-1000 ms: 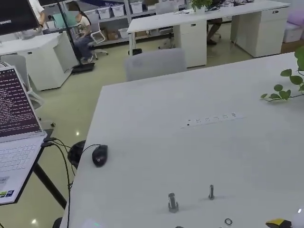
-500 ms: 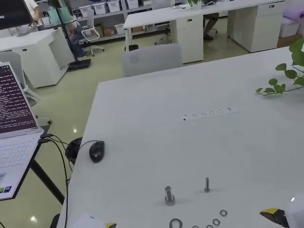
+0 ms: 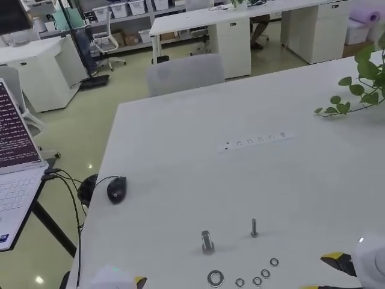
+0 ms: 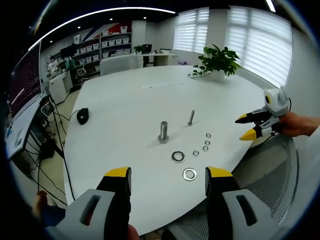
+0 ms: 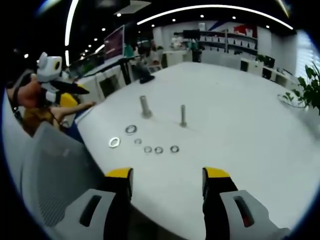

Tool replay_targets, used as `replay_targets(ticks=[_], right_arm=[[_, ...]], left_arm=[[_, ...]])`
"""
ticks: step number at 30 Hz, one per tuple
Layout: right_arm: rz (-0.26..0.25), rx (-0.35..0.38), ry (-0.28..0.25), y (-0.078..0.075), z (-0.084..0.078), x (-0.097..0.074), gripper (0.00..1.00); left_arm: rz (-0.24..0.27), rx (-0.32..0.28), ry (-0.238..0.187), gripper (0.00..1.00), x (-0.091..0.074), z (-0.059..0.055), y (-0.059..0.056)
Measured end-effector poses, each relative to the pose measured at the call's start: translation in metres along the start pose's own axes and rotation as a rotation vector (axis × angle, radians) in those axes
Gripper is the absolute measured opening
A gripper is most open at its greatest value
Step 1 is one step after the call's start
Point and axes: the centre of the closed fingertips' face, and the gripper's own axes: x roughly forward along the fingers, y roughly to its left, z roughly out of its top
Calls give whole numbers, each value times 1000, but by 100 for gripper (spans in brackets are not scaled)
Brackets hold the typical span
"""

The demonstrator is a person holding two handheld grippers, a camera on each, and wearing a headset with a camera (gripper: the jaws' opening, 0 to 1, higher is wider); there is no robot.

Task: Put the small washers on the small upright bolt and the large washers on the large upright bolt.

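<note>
The left tongs (image 4: 168, 175) stand spread and empty at the bottom of the left gripper view, over the near edge of the white table (image 4: 125, 100). The right tongs (image 5: 167, 174) are likewise spread, with nothing between them, at the bottom of the right gripper view. In the left gripper view they also show at the right edge, jaws apart, held in a hand (image 4: 300, 124) beyond the table's rim. Just above the left tongs in that view, two large washers (image 4: 178, 156) lie flat on the table. To their right, four small washers (image 4: 205, 148) form a short curved row. Above the washers, near the middle of the frame, the large bolt (image 4: 163, 131) stands upright. The thinner small bolt (image 4: 191, 117) stands upright above and to its right. In the head view a black mouse (image 3: 117, 189) lies near the table's left edge. A laptop (image 3: 13, 138) sits at the far left, and a leafy plant (image 3: 355, 84) reaches in at the upper right.
</note>
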Motion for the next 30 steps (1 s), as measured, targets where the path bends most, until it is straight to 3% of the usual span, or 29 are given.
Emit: replay_targets(ticks=[18, 30], right_arm=[[51, -15, 4, 11, 1, 0, 57], [88, -36, 44, -2, 9, 16, 53]], left_arm=[[23, -18, -10, 59, -4, -2, -10], [36, -43, -27, 59, 1, 4, -12]])
